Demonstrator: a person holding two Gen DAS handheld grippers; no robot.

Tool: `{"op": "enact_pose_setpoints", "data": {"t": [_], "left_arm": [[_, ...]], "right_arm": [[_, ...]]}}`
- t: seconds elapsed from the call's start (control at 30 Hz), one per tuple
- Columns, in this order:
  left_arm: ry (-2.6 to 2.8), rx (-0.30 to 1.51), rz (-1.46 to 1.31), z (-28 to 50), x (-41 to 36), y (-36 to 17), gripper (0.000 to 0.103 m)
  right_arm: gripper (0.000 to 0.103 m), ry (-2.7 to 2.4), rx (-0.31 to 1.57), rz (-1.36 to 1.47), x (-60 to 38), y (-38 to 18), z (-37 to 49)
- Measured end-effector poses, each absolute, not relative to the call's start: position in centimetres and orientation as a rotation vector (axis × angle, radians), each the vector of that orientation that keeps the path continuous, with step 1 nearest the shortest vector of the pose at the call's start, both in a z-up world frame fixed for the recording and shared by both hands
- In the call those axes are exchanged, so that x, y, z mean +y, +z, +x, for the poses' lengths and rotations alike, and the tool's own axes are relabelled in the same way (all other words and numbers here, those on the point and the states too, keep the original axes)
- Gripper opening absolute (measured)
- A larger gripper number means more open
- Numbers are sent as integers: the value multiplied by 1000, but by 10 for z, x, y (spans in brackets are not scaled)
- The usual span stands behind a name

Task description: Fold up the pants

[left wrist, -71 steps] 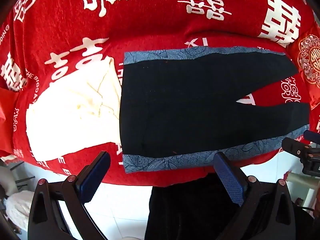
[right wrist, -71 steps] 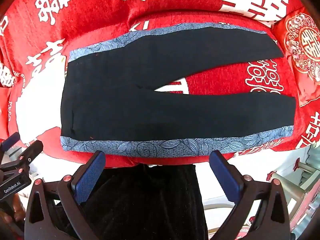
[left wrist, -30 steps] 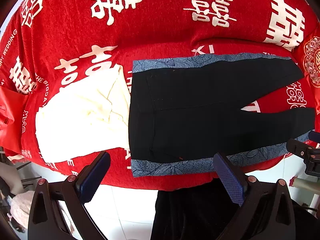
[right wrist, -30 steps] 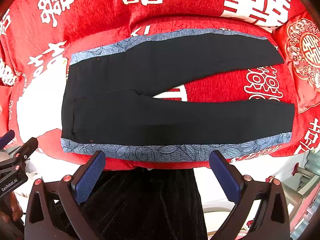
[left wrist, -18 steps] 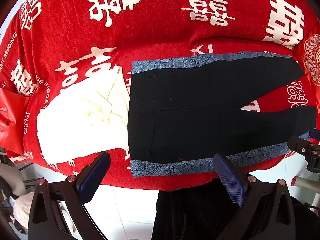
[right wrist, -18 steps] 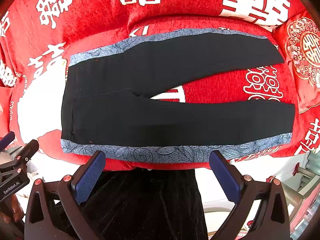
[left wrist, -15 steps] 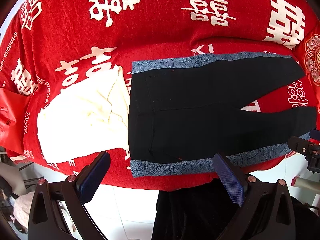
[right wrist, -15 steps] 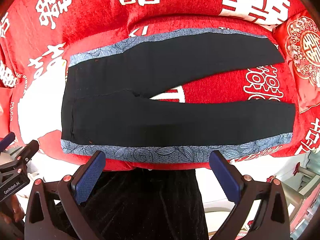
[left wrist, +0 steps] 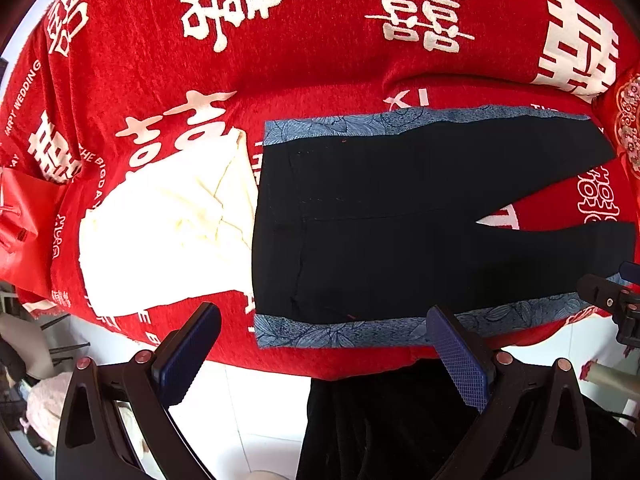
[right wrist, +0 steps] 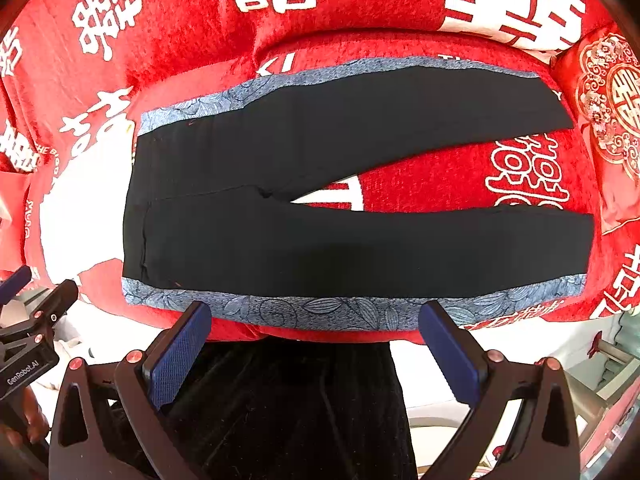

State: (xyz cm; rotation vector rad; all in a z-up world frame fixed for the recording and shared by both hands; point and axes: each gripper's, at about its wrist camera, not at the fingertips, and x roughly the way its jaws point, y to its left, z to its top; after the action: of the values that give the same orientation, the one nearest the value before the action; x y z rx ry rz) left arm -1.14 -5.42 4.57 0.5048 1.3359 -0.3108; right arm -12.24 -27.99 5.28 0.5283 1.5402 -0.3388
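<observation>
The black pants [right wrist: 320,216] lie spread flat on the red blanket [left wrist: 320,60], waistband to the left, both legs running out to the right and parting in a narrow V. A blue leaf-print stripe runs along the far side and another along the near side, that one right by the blanket's near edge. Just beside the waistband, on the left part of the blanket, sits a cream folded garment [left wrist: 168,232], touching or nearly touching the waist edge.

The left gripper [left wrist: 324,348] hangs above the near edge by the waist end, jaws spread wide, nothing between its blue pads. The right gripper [right wrist: 316,340] hovers at the near edge around the middle of the nearer leg, likewise wide open and holding nothing. Its fingertips frame the near stripe without gripping it. A red embroidered cushion [right wrist: 612,108] rests at the blanket's far right corner, near the leg ends.
</observation>
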Motion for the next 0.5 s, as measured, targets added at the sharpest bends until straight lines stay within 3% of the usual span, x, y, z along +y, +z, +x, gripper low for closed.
{"op": "enact_pose_setpoints", "data": {"t": [0.5], "left_arm": [[-203,1408,454,-72,-70,36,103]], "right_arm": [[103,-242,1598,579,-318,37,-166]]}}
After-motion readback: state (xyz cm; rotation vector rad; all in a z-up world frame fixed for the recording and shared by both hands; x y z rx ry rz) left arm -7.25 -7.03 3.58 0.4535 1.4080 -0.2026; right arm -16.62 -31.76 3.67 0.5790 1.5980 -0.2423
